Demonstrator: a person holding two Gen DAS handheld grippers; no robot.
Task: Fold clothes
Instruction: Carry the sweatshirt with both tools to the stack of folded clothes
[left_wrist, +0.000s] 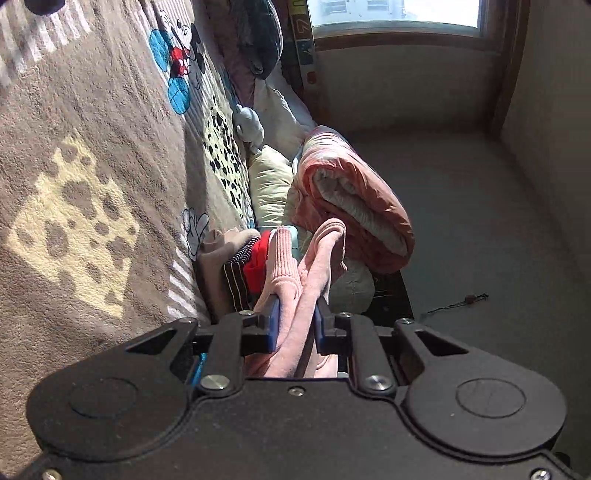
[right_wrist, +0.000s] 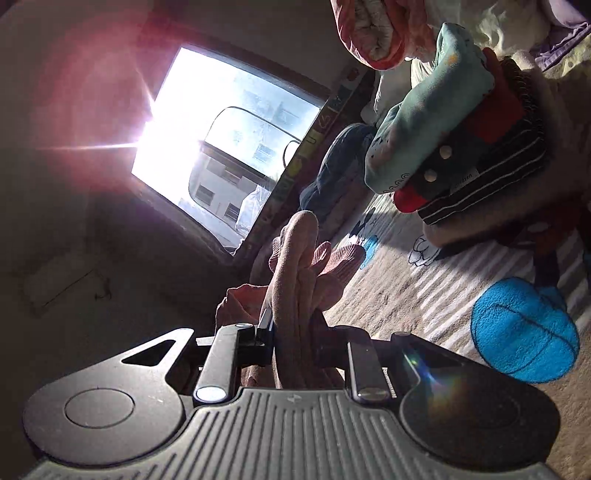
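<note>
While both views are tilted steeply, each shows a pink garment (left_wrist: 295, 291) pinched between gripper fingers at the lower middle of the frame. The left gripper (left_wrist: 295, 321) is clamped on bunched pink cloth, with a ribbed cuff standing up just above its blue pads (left_wrist: 272, 325). The right gripper (right_wrist: 293, 332) likewise squeezes a thick fold of the same-coloured fabric (right_wrist: 299, 266), which rises toward the centre of the frame.

In the left view a brown blanket (left_wrist: 92, 155) printed with cartoon mice fills the left half; a stack of folded clothes (left_wrist: 236, 269) lies at its edge, just behind the held cloth. A rolled pink quilt (left_wrist: 354, 206) sits in the middle, and a window (left_wrist: 395, 14) spans the upper right.

In the right view the stack (right_wrist: 472, 147) appears at upper right, teal, red and striped layers together, and the bright window (right_wrist: 221, 136) glares at centre left.
</note>
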